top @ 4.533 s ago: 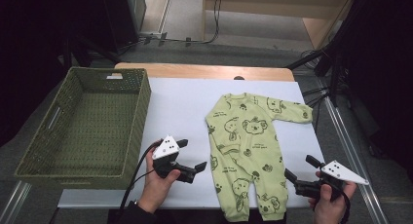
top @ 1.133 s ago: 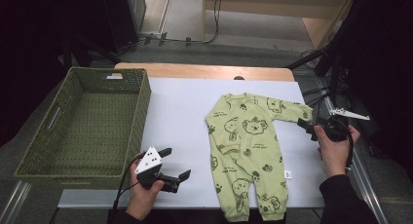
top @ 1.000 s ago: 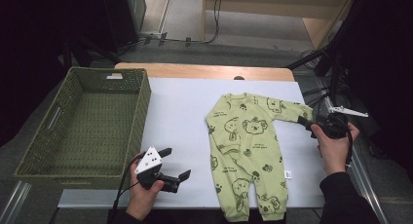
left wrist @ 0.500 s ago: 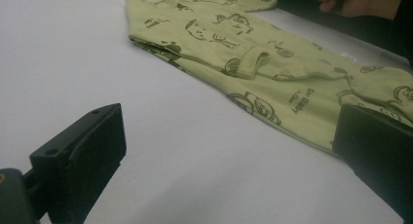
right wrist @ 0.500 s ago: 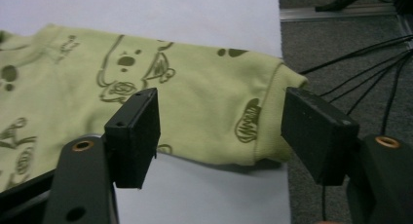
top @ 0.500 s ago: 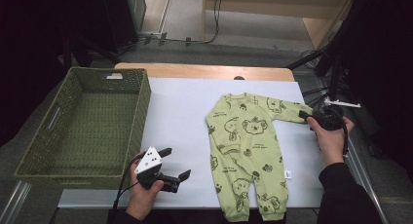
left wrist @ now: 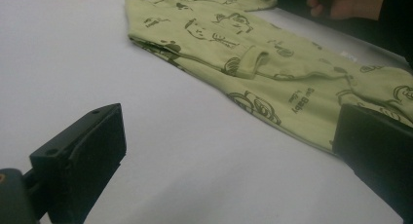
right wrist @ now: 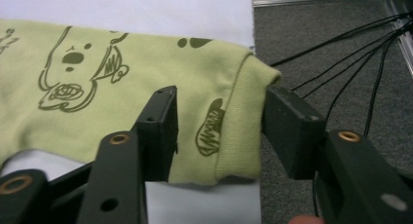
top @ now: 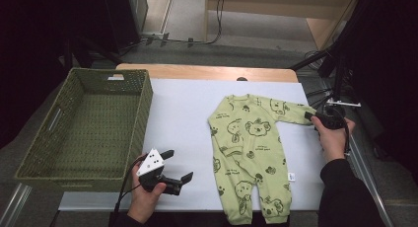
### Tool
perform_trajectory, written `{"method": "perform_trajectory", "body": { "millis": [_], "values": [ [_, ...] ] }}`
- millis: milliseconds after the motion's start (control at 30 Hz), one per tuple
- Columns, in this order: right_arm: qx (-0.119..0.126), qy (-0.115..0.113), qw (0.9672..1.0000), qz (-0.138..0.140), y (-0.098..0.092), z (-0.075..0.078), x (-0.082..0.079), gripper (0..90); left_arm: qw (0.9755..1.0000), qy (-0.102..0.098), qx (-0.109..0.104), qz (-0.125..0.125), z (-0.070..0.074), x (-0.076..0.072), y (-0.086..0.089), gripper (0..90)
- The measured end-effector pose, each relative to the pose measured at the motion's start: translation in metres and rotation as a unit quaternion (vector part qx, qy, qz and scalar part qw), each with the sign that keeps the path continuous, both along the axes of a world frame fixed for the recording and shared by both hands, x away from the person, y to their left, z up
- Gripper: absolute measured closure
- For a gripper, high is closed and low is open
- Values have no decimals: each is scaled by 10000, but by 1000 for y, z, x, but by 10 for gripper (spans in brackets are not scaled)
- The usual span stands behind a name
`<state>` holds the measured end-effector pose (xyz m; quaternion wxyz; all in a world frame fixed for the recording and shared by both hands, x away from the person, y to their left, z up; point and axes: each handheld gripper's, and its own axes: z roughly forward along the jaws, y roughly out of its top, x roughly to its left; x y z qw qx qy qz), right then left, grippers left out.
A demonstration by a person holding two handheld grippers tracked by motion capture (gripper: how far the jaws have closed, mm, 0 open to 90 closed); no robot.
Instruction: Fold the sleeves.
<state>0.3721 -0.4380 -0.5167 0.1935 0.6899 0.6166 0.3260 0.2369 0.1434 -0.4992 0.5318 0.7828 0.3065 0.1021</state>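
Right now your right gripper (right wrist: 219,131) sits at the ribbed cuff (right wrist: 241,121) of the soft green koala-print romper (top: 251,148), jaws just been closing w/ the cuff between the 2 black pads; the right pad touches the knit edge, the left isn't pressing yet. Romper lies flat on the smooth white table (top: 187,103), right of the woven green basket (top: 84,123). Your left gripper (top: 170,170) rests near the front edge, jaws wide apart, nothing between.
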Motion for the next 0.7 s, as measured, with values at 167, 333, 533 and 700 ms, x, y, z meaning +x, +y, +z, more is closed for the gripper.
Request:
{"method": "perform_trajectory", "body": {
  "millis": [167,333,533,700],
  "values": [
    [32,98,9999,-59,-3,-5,2,553,10000,7,1,1,0,0,0,0],
    [12,141,9999,-82,-5,-6,0,729,10000,7,6,2,0,0,0,0],
    [-14,27,10000,86,-3,-1,-2,810,10000,13,0,4,0,0,0,0],
    [-72,-113,9999,58,-6,5,-5,815,10000,7,-3,-1,0,0,0,0]
  ]
}}
